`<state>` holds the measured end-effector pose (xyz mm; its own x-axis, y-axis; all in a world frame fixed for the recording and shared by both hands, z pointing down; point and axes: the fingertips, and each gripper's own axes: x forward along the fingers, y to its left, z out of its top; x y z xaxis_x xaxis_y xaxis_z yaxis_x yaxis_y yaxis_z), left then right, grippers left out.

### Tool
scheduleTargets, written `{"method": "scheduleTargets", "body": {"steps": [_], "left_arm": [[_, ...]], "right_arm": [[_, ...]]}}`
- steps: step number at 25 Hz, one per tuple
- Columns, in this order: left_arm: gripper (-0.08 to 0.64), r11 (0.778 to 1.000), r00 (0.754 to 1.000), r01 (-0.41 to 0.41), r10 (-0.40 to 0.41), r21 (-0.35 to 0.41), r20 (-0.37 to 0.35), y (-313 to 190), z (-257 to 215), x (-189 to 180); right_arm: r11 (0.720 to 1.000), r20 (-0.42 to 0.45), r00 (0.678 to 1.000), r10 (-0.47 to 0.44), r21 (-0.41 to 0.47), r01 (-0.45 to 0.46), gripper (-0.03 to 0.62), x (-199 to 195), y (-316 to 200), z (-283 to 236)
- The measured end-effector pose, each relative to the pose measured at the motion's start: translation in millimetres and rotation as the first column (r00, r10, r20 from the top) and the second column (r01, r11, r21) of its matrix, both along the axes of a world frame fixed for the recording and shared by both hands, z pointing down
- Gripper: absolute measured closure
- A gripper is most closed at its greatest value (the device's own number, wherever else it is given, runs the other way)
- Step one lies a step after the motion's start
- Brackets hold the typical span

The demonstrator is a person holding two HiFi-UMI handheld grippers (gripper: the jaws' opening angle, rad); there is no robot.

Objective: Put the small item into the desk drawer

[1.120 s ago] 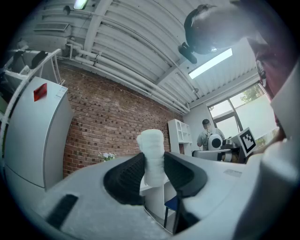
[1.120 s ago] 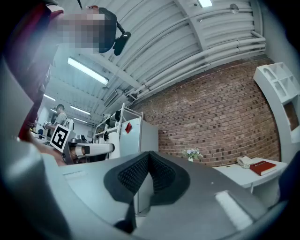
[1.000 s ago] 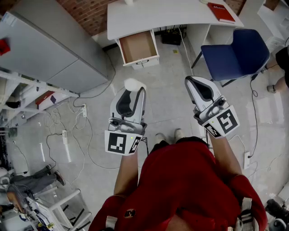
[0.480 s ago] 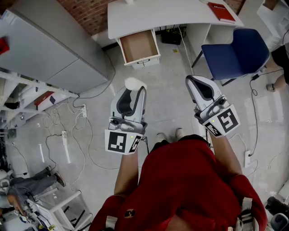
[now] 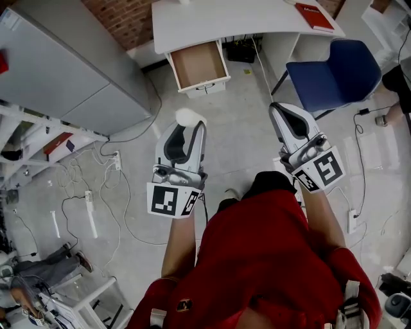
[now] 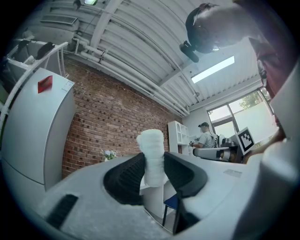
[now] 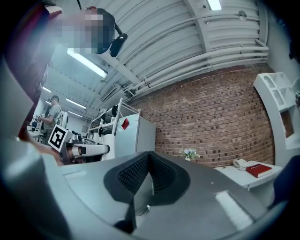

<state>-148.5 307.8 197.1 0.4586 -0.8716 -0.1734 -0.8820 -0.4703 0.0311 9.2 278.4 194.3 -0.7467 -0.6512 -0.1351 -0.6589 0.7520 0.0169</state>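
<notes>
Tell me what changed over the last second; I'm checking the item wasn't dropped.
One leg swung forward, a step toward the desk. Nothing grabbed or released: the left gripper stays shut on the white item, the right gripper stays shut and empty, the drawer stays open.

White small item (image 5: pixel 188 117), bright against the pale grey floor (image 5: pixel 237 148). Left tool (image 5: pixel 185 127): light grey shell, black ribbed pads (image 6: pixel 124 180). Right tool (image 5: pixel 284 110), same again, grey shell and black ribbing. Both wear black-and-white square markers (image 5: pixel 168 200). The tabletop (image 5: pixel 244 22) is white, and the drawer (image 5: pixel 198 64) shows plain brown inside a white frame. There's a red book (image 5: pixel 314 17), a deep blue chair (image 5: pixel 340 74), a red-brown brick wall (image 5: pixel 128 19) with pale mortar lines, a flat grey cabinet (image 5: pixel 70 71), and a solid red shirt (image 5: pixel 270 257).
</notes>
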Motion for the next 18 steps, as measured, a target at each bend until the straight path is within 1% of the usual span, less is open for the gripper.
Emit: {"method": "scheduleTargets", "body": {"steps": [5,10,14,18], "left_arm": [[0.425,1.0,1.0,-0.002,0.002,-0.019,-0.013,-20,5,-11],[0.425,0.999,1.0,-0.005,0.005,-0.037,-0.002,-55,13,-14],[0.425,0.998,1.0,-0.001,0.002,-0.066,0.015,-103,27,-11],[0.425,0.993,0.999,0.01,-0.006,-0.115,0.034,-167,47,-3]], "right_arm": [[1.0,-0.013,1.0,0.017,-0.003,-0.017,0.581,-3,-21,0],[1.0,-0.021,1.0,0.012,0.005,-0.012,0.581,-6,-58,6],[1.0,-0.033,0.999,-0.014,0.015,0.015,0.581,-11,-110,16],[0.999,-0.061,0.997,-0.046,0.02,0.047,0.581,-11,-176,30]]}}
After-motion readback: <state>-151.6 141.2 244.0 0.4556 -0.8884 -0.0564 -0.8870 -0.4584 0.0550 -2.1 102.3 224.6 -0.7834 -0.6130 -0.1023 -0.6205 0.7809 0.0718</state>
